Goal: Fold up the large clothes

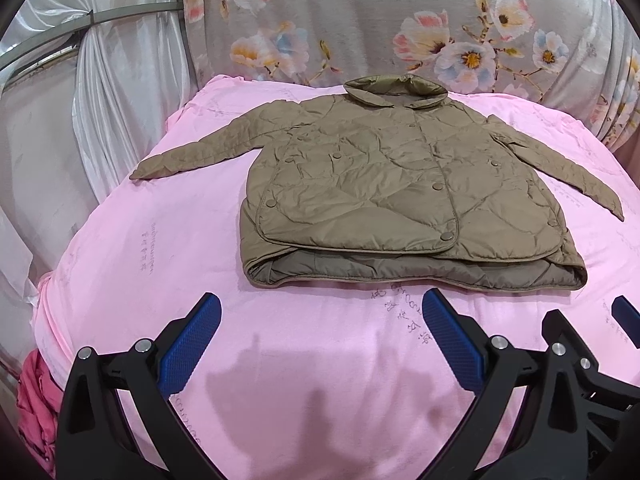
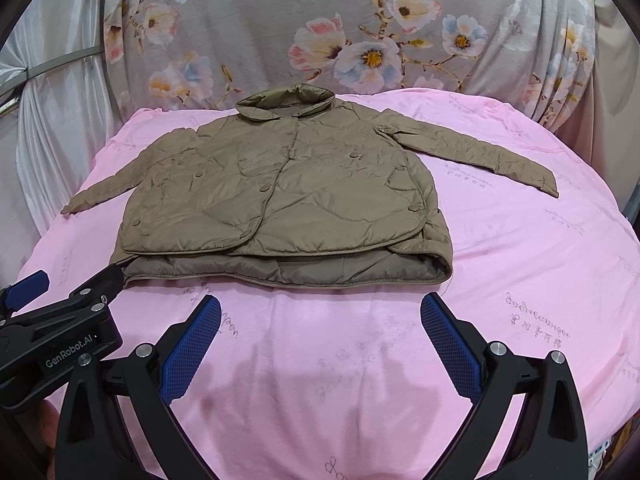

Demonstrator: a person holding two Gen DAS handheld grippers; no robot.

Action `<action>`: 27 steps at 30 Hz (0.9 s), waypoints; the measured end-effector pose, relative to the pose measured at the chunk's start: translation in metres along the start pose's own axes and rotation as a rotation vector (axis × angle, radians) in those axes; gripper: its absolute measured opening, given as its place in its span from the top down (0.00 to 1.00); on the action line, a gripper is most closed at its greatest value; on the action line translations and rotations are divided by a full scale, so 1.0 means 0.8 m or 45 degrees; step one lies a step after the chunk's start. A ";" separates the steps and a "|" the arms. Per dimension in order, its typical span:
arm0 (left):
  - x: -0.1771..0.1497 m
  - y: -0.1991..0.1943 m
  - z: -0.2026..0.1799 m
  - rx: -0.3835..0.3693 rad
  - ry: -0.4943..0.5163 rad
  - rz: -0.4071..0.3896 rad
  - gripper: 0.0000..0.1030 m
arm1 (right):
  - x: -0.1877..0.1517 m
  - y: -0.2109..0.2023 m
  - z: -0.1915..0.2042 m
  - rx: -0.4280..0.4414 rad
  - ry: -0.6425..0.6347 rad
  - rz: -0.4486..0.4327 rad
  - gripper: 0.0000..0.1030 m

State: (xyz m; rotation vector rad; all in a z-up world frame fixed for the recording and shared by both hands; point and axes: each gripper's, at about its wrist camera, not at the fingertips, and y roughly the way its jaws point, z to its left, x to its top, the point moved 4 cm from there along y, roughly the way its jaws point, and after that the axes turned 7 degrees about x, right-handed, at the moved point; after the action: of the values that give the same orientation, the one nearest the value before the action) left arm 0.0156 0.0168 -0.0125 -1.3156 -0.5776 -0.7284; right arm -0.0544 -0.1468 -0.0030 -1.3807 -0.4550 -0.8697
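An olive quilted jacket (image 1: pixel 400 184) lies front-up at the middle of a pink bedsheet (image 1: pixel 280 360), collar toward the top of the frame, both sleeves spread outward. Its hem gapes toward the camera and shows the lining; how far the back panel reaches under the front cannot be made out.

The left gripper (image 1: pixel 320 320) fills the bottom of the left wrist view, its blue-padded jaws spread wide with nothing between them, hovering over bare sheet just short of the hem. Its black frame is cut off by the lower edge. At the lower right of that frame the right gripper (image 1: pixel 592 380) shows only in part: one blue pad tip and black linkage, the rest out of frame.

In the right wrist view the right gripper (image 2: pixel 320 320) likewise stands with jaws wide apart and empty, near the hem but not touching it. The left gripper (image 2: pixel 60 320) enters at the lower left, its black fingertip reaching up to the jacket's (image 2: pixel 280 192) lower left corner; whether it touches cannot be told.

Open sheet lies on both sides of the jacket and in front of the hem. A grey floral fabric (image 1: pixel 380 20) rises behind the collar, white curtain (image 1: pixel 100 100) at the upper left, and a crumpled red cloth (image 1: pixel 34 412) sits at the lower left edge, partly hidden by the lens rim.
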 end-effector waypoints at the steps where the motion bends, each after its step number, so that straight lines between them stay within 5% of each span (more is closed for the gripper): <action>1: 0.000 0.001 0.001 0.000 -0.002 0.001 0.05 | 0.000 0.001 0.001 0.000 -0.003 0.001 0.05; 27: -0.002 0.009 0.003 0.011 -0.003 0.005 0.05 | -0.003 0.008 0.007 0.001 -0.011 0.014 0.05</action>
State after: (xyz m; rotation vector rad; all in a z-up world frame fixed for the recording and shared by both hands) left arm 0.0198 0.0203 -0.0177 -1.3091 -0.5796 -0.7205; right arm -0.0501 -0.1413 -0.0080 -1.3852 -0.4543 -0.8548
